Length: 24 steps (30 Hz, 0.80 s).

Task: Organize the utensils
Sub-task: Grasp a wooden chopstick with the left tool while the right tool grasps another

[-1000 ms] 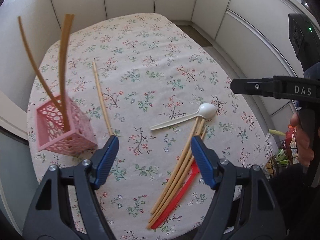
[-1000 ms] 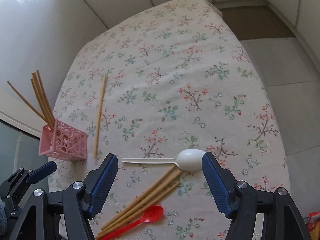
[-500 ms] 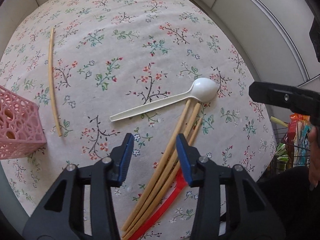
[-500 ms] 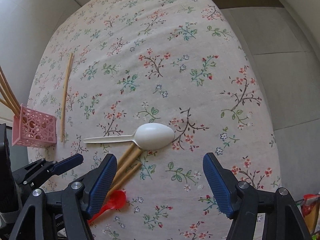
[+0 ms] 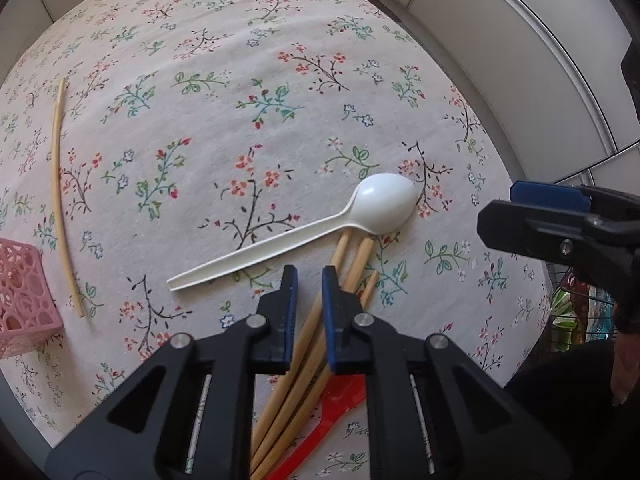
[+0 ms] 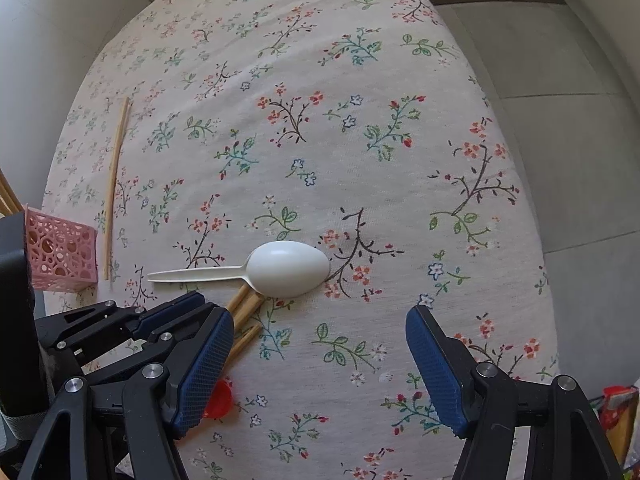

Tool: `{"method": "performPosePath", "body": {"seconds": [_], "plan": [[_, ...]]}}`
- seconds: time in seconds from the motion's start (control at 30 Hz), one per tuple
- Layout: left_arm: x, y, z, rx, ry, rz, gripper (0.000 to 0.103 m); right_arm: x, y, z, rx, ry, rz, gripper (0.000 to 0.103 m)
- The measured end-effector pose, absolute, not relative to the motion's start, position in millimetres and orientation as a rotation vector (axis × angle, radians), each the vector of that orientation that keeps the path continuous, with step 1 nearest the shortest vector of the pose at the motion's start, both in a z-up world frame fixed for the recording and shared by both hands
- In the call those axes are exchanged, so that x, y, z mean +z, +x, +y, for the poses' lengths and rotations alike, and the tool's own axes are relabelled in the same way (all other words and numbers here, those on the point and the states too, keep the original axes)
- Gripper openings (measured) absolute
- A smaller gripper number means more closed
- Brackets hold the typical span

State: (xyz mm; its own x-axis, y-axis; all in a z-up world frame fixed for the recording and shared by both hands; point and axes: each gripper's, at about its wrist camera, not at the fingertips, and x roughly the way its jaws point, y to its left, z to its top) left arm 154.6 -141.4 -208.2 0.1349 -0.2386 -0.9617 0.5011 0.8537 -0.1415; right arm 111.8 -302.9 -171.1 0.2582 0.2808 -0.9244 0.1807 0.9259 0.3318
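A white plastic spoon (image 5: 312,232) (image 6: 280,270) lies on the floral tablecloth across the tips of a bundle of wooden chopsticks (image 5: 352,256) (image 6: 246,306). A red spoon (image 5: 336,404) (image 6: 218,402) lies beside the bundle. My left gripper (image 5: 306,292) is low over the bundle, its jaws nearly closed around one chopstick, a narrow gap still showing. My right gripper (image 6: 320,356) is open and empty, just right of the white spoon's bowl. A pink lattice holder (image 5: 22,296) (image 6: 60,254) stands at the left with chopsticks in it.
A single chopstick (image 5: 60,196) (image 6: 116,184) lies alone near the pink holder. The table edge (image 6: 536,208) drops to a grey floor on the right. A bag of packets (image 5: 580,312) sits off the table at the right.
My left gripper has come down onto the chopstick bundle and its jaws have narrowed from wide open to a thin gap. My right gripper has moved closer to the white spoon and stays open.
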Motion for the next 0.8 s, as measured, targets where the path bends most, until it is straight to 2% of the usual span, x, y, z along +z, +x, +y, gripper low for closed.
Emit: {"method": "performPosePath", "body": {"seconds": [0.4, 0.47, 0.8], "plan": [[-214, 153, -150, -0.546, 0.270, 1.334, 0.013, -172, 113, -302, 0.068, 0.411, 1.324, 0.076], [-215, 152, -152, -0.533, 0.281, 1.325, 0.008, -173, 114, -300, 0.070, 0.408, 1.328, 0.076], [-213, 159, -126, -0.447, 0.307, 1.308, 0.006, -196, 124, -278, 0.137, 0.471, 1.408, 0.076]]}}
